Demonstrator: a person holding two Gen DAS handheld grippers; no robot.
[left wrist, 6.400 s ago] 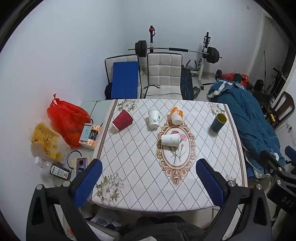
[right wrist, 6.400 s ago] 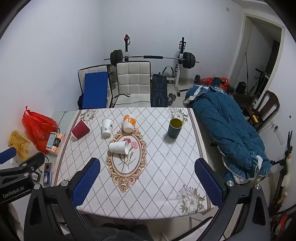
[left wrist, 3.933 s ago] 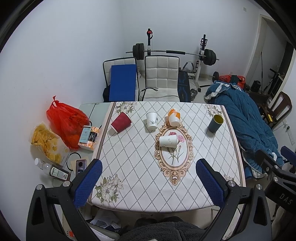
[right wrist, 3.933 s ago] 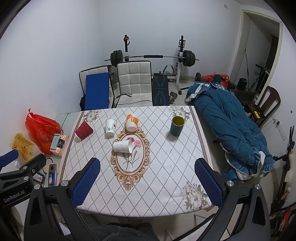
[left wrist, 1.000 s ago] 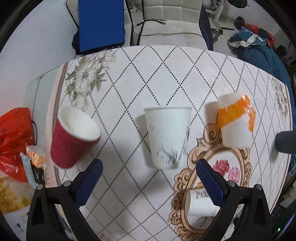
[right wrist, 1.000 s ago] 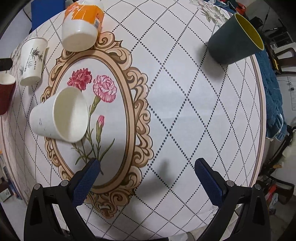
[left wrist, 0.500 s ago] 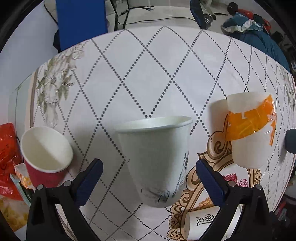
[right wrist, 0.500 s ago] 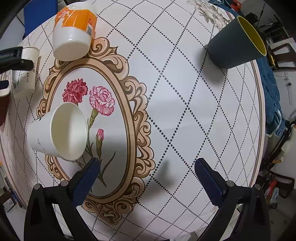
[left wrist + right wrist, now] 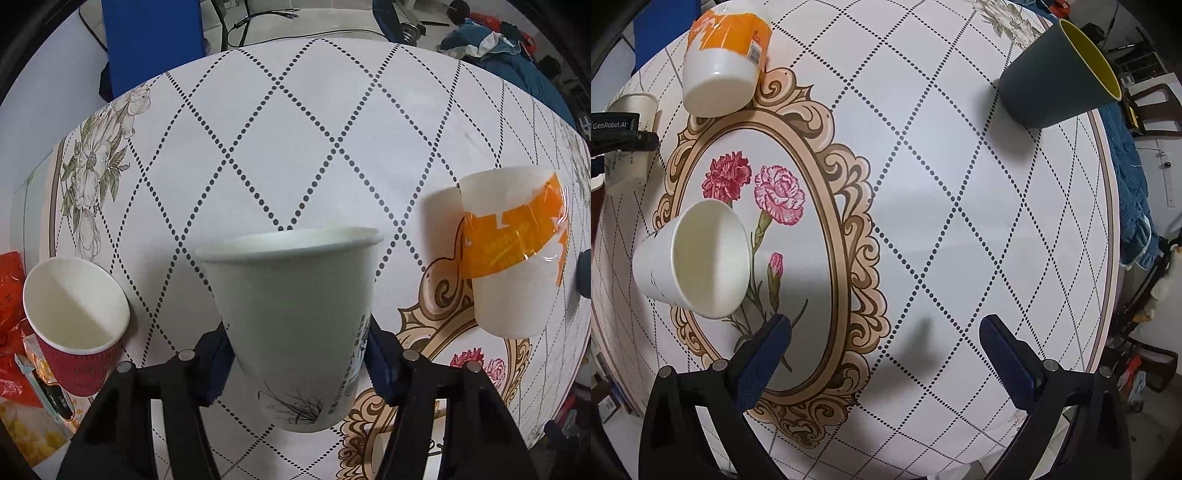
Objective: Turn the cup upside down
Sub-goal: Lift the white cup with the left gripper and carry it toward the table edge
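A white paper cup (image 9: 295,314) with a grass print stands upright, mouth up, on the diamond-patterned tablecloth (image 9: 280,140). My left gripper (image 9: 297,354) points down at it, and its blue pads (image 9: 218,354) press the cup's lower sides from left and right. This cup (image 9: 628,155) also shows at the far left of the right wrist view, partly behind the left gripper's black body. My right gripper (image 9: 886,350) hangs open over the tablecloth (image 9: 960,221), beside the oval flower print, with nothing between its fingers.
A red cup (image 9: 74,325) stands left of the held cup, and an orange-banded white cup (image 9: 513,251) stands to its right. A plain white cup (image 9: 694,258) lies on its side on the flower print. At the far right stands a dark blue cup (image 9: 1056,74).
The left gripper has come down around the grass-print cup and its jaws have gone from wide open to closed on the cup's sides. The right gripper has hardly moved.
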